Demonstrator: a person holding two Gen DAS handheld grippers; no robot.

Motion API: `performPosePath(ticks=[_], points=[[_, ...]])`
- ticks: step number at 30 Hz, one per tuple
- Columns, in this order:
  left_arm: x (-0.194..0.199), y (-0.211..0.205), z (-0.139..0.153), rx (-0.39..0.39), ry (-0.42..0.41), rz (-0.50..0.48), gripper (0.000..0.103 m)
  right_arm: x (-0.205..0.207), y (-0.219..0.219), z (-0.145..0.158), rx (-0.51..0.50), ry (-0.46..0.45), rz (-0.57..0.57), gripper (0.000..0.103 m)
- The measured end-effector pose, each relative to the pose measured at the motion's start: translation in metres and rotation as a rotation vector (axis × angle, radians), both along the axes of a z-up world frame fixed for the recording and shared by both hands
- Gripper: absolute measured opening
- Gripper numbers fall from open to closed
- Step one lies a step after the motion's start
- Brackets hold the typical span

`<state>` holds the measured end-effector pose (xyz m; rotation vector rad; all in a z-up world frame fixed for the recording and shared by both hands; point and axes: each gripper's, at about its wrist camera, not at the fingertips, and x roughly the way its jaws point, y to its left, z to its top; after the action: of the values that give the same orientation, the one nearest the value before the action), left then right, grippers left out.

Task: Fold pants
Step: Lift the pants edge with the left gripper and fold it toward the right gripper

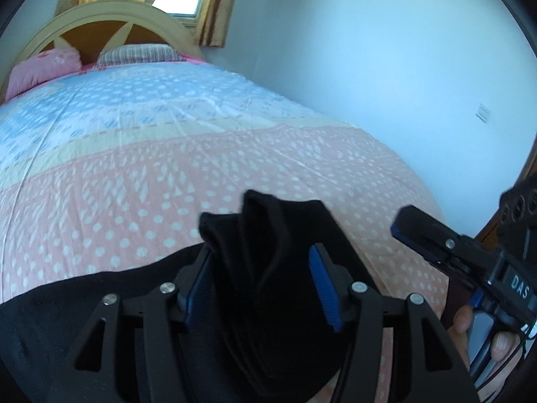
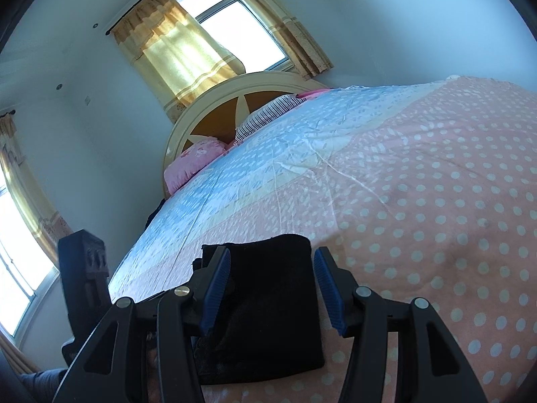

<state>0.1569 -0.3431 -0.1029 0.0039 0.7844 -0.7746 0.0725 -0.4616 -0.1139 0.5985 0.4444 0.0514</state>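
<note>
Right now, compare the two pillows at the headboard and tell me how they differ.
The pink pillow is plain pink with a faint pale print; the striped pillow has thin dark lines on a light ground. In the right wrist view the pink pillow looks plump and rounded, the striped pillow flatter. Both lie side by side against the headboard, beyond the dotted bedspread.

Right tongs (image 2: 273, 288) stand apart, seemingly straddling black pants (image 2: 268, 309) on bedspread (image 2: 436, 201).

The pants (image 1: 268, 268) are matt black cloth, soft and slightly fuzzy. The bedspread (image 2: 419, 184) is thin, smooth, creased cotton-like cloth. The left gripper (image 1: 261, 282) has matt black plastic fingers, ribbed blue pads (image 1: 324, 288) and shiny metal rivets. The headboard (image 2: 208, 117) looks like glossy painted wood.
</note>
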Motion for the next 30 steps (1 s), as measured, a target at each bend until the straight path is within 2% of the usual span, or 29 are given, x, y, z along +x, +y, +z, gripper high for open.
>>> performPosePath(ticks=[3,5,6,9,14,20,24,30], points=[[0.005,-0.007,-0.008,0.033,0.041,-0.013,0.057,0.0,0.0,0.0,-0.003,0.001,0.002,0.054],[0.007,-0.007,-0.011,0.058,0.053,-0.004,0.035,0.0,0.001,0.001,-0.012,-0.001,0.007,0.054],[0.009,-0.005,-0.012,0.063,0.066,0.003,0.018,0.0,0.002,0.002,-0.017,-0.001,0.01,0.054],[0.016,0.009,-0.007,-0.011,0.136,-0.001,0.012,-0.001,0.002,0.003,-0.025,-0.005,0.013,0.054],[0.014,0.038,0.011,-0.117,0.227,-0.023,0.01,-0.002,0.003,0.003,-0.036,-0.008,0.008,0.054],[0.022,0.095,0.031,-0.258,0.323,0.04,0.01,-0.003,0.011,0.007,-0.062,-0.025,0.028,0.054],[0.022,0.129,0.034,-0.304,0.345,0.086,0.01,-0.003,0.021,0.008,-0.103,-0.025,0.052,0.054],[0.023,0.176,0.021,-0.354,0.394,0.162,0.01,-0.002,0.034,0.009,-0.145,-0.027,0.085,0.054]])
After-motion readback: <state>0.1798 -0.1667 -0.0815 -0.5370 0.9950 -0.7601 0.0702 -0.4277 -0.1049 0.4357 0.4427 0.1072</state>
